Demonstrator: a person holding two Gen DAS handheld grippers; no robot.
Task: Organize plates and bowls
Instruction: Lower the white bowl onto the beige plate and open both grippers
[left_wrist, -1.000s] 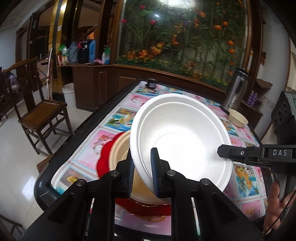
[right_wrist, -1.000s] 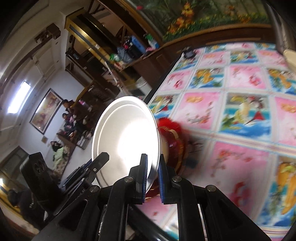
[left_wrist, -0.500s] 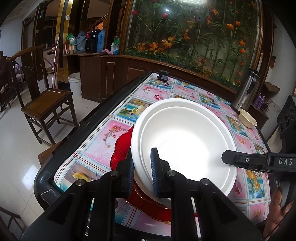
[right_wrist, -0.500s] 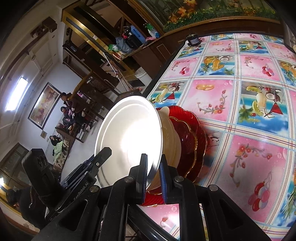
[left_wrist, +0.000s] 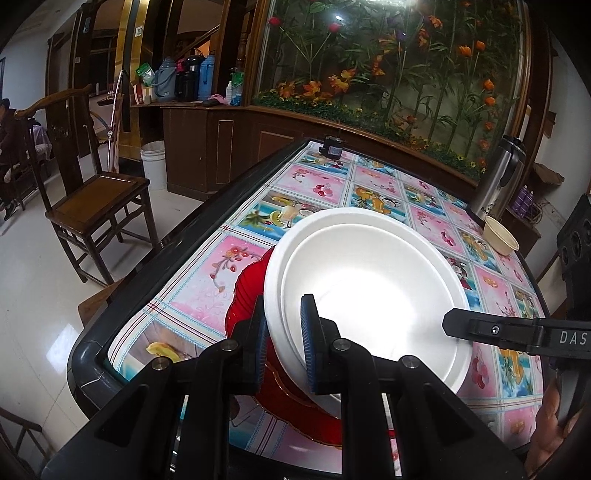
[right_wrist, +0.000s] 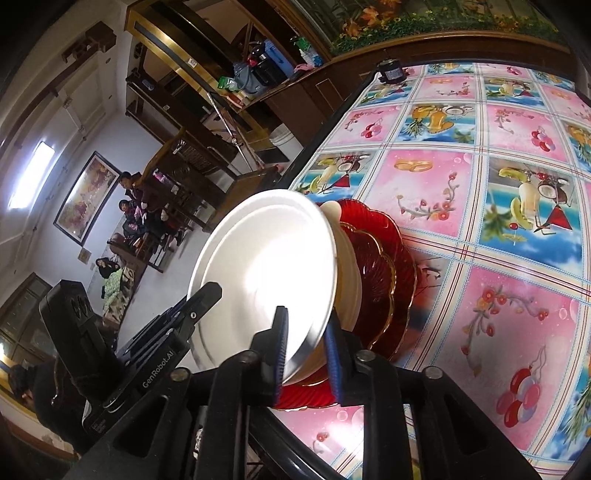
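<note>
A white foam plate (left_wrist: 369, 291) hangs just above a stack of a cream bowl (right_wrist: 349, 273) and red glass plates (left_wrist: 247, 288) near the table's front corner. My left gripper (left_wrist: 282, 343) is shut on the white plate's near rim. My right gripper (right_wrist: 304, 349) is shut on the opposite rim of the white plate (right_wrist: 266, 266), and one of its fingers (left_wrist: 491, 330) shows in the left wrist view. The red plates (right_wrist: 384, 266) lie on the flowered tablecloth. The white plate hides most of the cream bowl.
A small cream bowl (left_wrist: 500, 240) and a steel thermos (left_wrist: 502, 177) stand at the table's far right. A small black object (left_wrist: 332, 147) sits at the far edge. A wooden chair (left_wrist: 92, 192) stands left of the table. The black table rim (left_wrist: 155, 273) runs along the left.
Both grippers have carried the white plate down and level onto the stack; the cream bowl, visible before, is now almost covered.
</note>
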